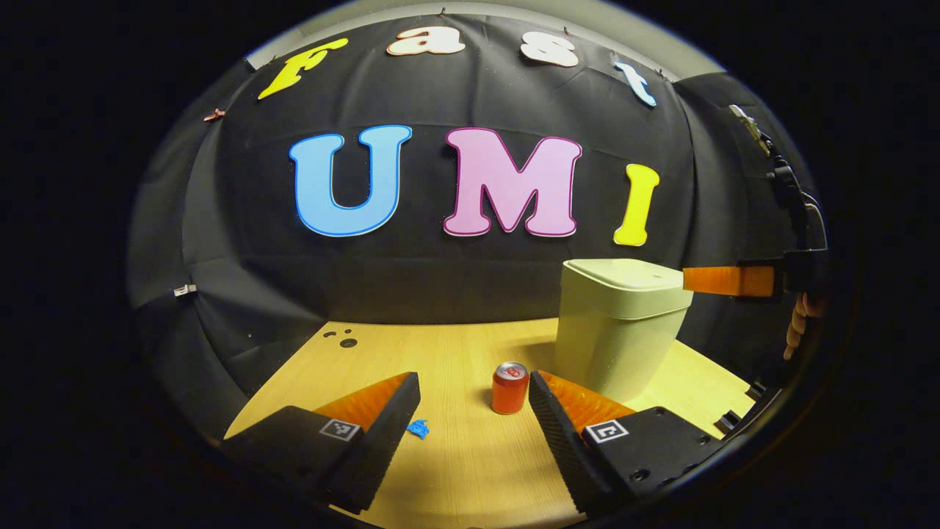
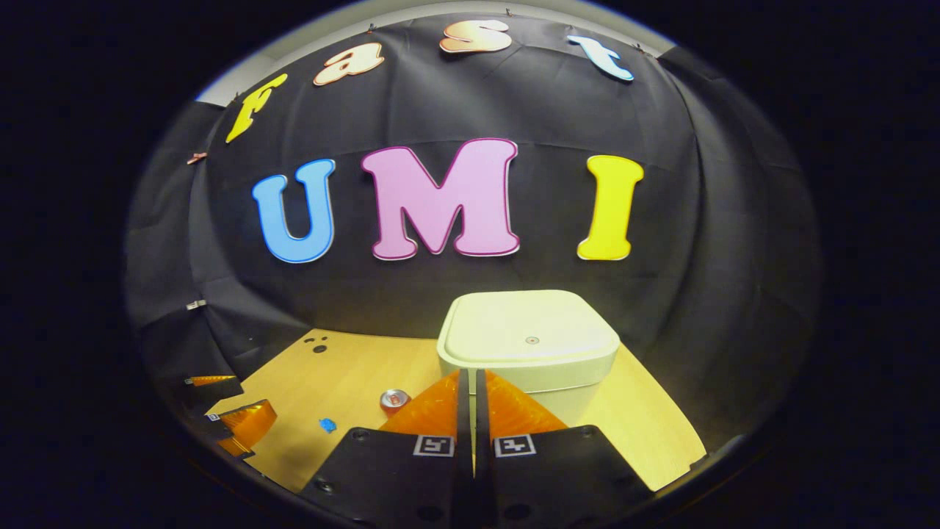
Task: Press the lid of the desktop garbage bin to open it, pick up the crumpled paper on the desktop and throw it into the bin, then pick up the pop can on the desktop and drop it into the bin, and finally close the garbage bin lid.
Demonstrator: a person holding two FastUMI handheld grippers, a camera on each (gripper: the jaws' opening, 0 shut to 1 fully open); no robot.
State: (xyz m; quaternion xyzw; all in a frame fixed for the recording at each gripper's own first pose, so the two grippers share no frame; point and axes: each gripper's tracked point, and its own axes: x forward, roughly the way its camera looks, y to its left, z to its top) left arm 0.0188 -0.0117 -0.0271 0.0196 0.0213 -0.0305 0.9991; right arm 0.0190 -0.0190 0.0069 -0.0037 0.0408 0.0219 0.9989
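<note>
A pale green bin stands at the right of the wooden desk, its lid down flat. A red pop can stands upright just left of the bin, in front of my left gripper, which is open and empty. A small blue crumpled paper lies by its left finger. My right gripper is shut with nothing between its fingers, its tips at the near edge of the lid. The left gripper view shows the right gripper level with the lid's rim; I cannot tell whether it touches.
The wooden desk has a few small dark holes near its back left corner. Black cloth walls close it in behind and at both sides. A hand holds the right gripper. The can, paper and left gripper lie left of the bin.
</note>
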